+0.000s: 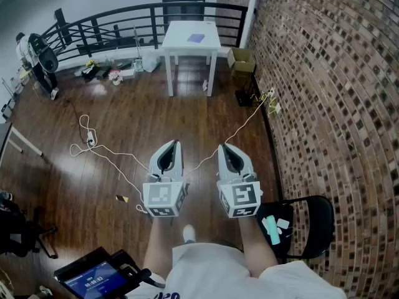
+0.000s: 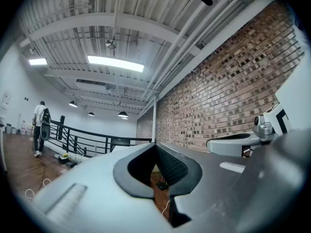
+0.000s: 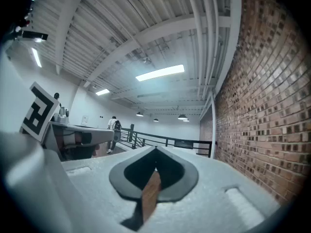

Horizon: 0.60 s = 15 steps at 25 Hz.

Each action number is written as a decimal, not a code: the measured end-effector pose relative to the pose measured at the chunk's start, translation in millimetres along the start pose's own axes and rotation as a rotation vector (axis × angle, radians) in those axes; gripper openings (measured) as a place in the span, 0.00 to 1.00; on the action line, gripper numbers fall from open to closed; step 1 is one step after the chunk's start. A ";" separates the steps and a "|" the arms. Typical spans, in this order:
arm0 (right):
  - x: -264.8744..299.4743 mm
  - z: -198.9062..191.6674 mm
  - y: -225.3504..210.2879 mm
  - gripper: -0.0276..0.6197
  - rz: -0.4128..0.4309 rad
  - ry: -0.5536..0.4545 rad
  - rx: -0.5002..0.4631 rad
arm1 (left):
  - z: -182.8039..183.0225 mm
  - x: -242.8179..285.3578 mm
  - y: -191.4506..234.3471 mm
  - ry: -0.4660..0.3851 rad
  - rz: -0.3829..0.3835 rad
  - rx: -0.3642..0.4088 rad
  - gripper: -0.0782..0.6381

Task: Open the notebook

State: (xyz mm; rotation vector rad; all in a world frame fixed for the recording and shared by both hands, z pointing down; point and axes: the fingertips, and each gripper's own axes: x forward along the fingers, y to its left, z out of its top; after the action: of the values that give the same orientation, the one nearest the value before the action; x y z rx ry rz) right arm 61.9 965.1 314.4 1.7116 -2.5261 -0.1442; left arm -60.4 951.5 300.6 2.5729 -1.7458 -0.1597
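Note:
A purple notebook (image 1: 196, 38) lies closed on a small white table (image 1: 181, 42) at the far end of the room. I stand well back from it on the wooden floor. My left gripper (image 1: 176, 142) and right gripper (image 1: 222, 146) are held level side by side in front of me, both pointing towards the table. Each is shut with nothing between its jaws. In the left gripper view the left gripper (image 2: 155, 144) has its tips meeting. The right gripper (image 3: 155, 150) looks the same in the right gripper view. The notebook shows in neither gripper view.
A brick wall (image 1: 336, 92) runs along the right. A black chair (image 1: 313, 224) with small items stands at my right. White cables (image 1: 100, 151) trail over the floor. A black railing (image 1: 112, 27) and clutter sit behind the table, a cardboard box (image 1: 241, 60) beside it. A person (image 2: 40, 125) stands far off.

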 end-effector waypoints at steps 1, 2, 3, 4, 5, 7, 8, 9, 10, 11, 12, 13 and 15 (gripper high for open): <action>12.9 -5.0 -1.3 0.02 0.003 0.013 0.008 | -4.7 12.4 9.8 0.007 0.005 -0.013 0.13; 26.0 -9.2 -3.2 0.02 0.007 0.024 0.015 | -9.4 25.1 18.8 0.016 0.007 -0.025 0.13; 39.0 -12.9 -6.2 0.02 0.010 0.033 0.020 | -14.0 38.3 26.0 0.027 0.006 -0.036 0.13; 51.6 -16.9 -10.7 0.02 0.013 0.040 0.025 | -19.0 51.6 31.0 0.039 0.000 -0.044 0.13; 63.9 -21.3 -17.0 0.02 0.016 0.046 0.029 | -23.9 64.8 34.6 0.050 -0.006 -0.048 0.13; 90.4 -30.7 -34.7 0.02 0.014 0.054 0.036 | -31.4 92.5 41.1 0.062 -0.010 -0.055 0.13; 105.0 -34.9 -46.0 0.02 0.010 0.054 0.036 | -35.1 108.0 44.5 0.064 -0.010 -0.056 0.13; 120.6 -38.8 -58.6 0.02 0.004 0.050 0.031 | -38.8 125.0 47.7 0.064 -0.008 -0.053 0.13; 136.9 -42.1 -72.3 0.02 -0.001 0.044 0.023 | -42.5 143.8 50.9 0.064 -0.005 -0.047 0.13; 153.8 -44.7 -86.6 0.02 -0.001 0.036 0.018 | -46.5 164.4 54.2 0.066 0.000 -0.038 0.13; 170.6 -45.9 -100.9 0.02 0.004 0.029 0.015 | -49.0 186.0 57.3 0.069 0.006 -0.028 0.13; 186.4 -45.2 -115.2 0.02 0.010 0.021 0.014 | -48.6 207.7 59.7 0.070 0.015 -0.019 0.13; 216.0 -38.6 -145.6 0.02 0.020 -0.004 0.019 | -39.8 250.7 60.4 0.058 0.031 -0.004 0.13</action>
State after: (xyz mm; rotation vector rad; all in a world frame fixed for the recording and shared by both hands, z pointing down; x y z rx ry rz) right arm 121.0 709.6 338.3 1.6933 -2.5552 -0.1233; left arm -20.5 695.1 327.8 2.5197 -1.7623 -0.0862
